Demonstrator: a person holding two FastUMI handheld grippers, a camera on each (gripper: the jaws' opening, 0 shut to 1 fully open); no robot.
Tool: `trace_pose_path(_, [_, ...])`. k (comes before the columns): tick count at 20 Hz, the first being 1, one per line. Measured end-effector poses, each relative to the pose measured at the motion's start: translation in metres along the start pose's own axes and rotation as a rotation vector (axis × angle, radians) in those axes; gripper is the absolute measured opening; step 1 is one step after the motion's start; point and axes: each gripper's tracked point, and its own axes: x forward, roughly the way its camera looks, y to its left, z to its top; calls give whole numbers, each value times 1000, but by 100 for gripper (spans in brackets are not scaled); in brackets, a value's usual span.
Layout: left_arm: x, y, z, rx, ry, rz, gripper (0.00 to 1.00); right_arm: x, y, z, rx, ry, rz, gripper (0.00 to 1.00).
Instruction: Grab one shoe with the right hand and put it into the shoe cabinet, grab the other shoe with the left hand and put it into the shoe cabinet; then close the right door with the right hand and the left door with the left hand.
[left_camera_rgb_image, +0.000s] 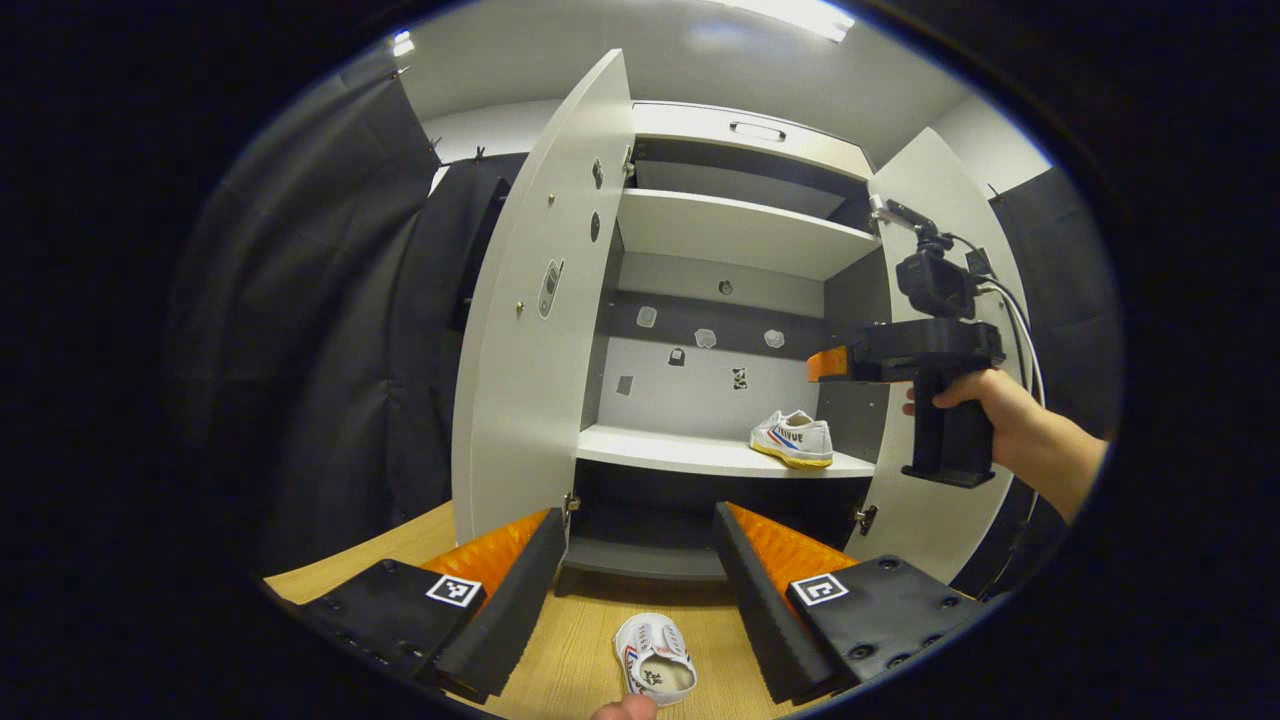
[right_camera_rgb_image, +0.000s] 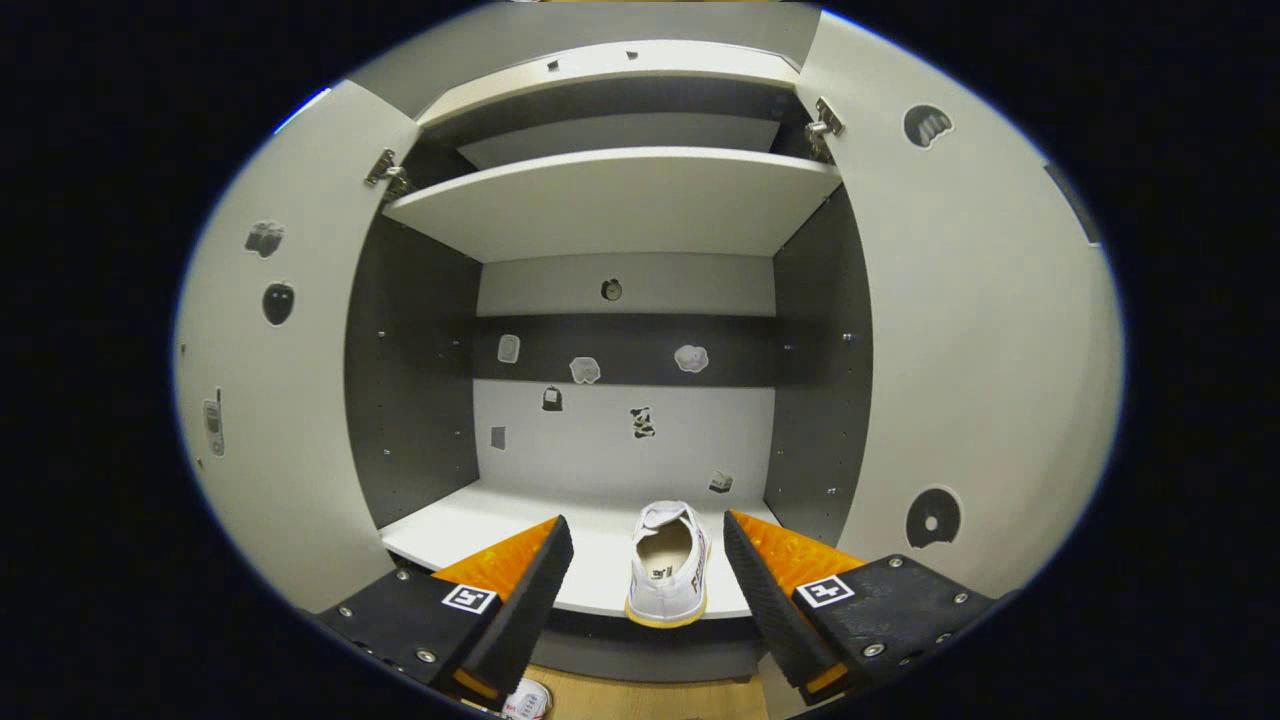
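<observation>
Shoe on the floor (left_camera_rgb_image: 655, 655): the remaining item. In the left gripper view it lies on the wooden floor (left_camera_rgb_image: 585, 640) in front of the shoe cabinet (left_camera_rgb_image: 735, 235), opening upward, between the fingers of the left gripper (left_camera_rgb_image: 640, 590) but below them — not yet touched. That gripper's fingers are spread wide and hold nothing.

Left door (left_camera_rgb_image: 535, 320): stands fully open beside the cabinet interior. It does not obstruct the approach.

Lower shelf (left_camera_rgb_image: 690, 452): bare on its left part, so there is room for the second shoe.

Shoe on the shelf (left_camera_rgb_image: 793, 438): already placed at the right end of the lower shelf, near the front edge. In the right gripper view it sits between the fingers of the right gripper (right_camera_rgb_image: 640, 580), which are spread apart and clear of it; the release appears complete.

Right door (left_camera_rgb_image: 945, 350): open, with the right gripper and the hand (left_camera_rgb_image: 1000, 410) holding it in front of it.

Recommended procedure for the step in hand:
- Lower the left gripper straight down over the floor shoe.
- Pinch across the side walls near mid-length — a grip at the heel alone would likely let the toe droop.
- Lift clear, then set the shoe on the bare left part of the shelf, apart from the first.
</observation>
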Motion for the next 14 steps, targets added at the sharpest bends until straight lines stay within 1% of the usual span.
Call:
trace_pose_path(4, [2,-5,-8,0,23,-11,96,-65,3,-20,-15,-40,9,94])
trace_pose_path(5, [2,-6,-10,1,29,-13,96,-80,1,-28,-18,-42,3,98])
trace_pose_path(6, [3,-8,-13,2,35,-15,96,-92,-2,-35,-19,-46,-6,94])
trace_pose_path(11, [5,-11,-29,13,73,-21,96,-141,-22,-68,10,-73,-55,94])
trace_pose_path(14, [10,-10,-47,5,125,-27,96,-167,-35,-77,3,-138,-97,94])
